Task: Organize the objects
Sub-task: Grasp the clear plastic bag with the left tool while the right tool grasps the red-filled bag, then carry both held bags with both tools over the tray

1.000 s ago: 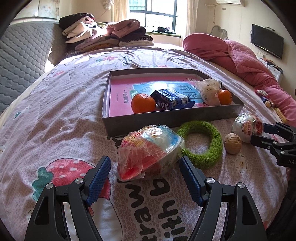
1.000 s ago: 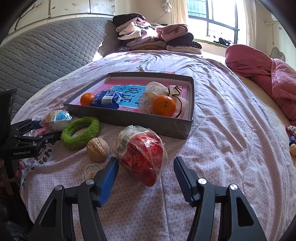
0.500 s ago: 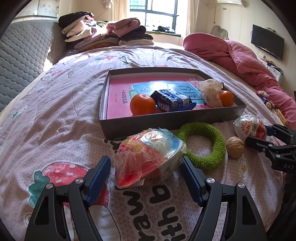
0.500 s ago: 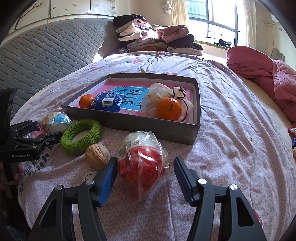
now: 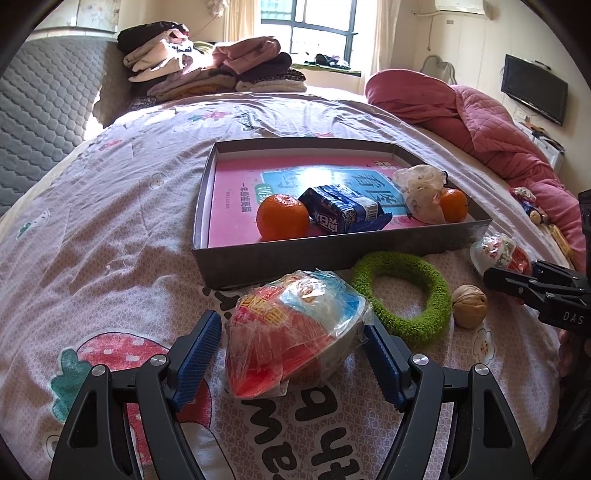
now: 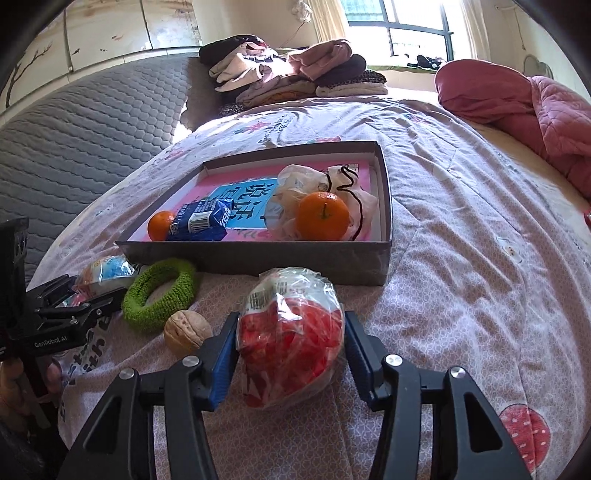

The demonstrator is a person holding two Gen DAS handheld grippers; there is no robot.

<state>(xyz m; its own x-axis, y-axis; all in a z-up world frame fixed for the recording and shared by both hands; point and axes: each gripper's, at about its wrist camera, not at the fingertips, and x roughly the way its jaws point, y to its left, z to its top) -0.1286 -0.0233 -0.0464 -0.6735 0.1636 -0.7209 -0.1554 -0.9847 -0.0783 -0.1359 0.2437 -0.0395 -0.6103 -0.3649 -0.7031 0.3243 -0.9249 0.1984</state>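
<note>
Daylight from the window (image 5: 308, 31) at the far side washes out the panes and glares on the bed (image 5: 110, 206). Soft shadows fall toward the cameras. Both views are sharp, with fisheye bending and black corners.

Sunlit bedroom; barred window (image 5: 306, 33); grey quilted headboard (image 6: 92, 122); wall-mounted television (image 5: 535, 94); folded clothes (image 5: 207, 66)
</note>
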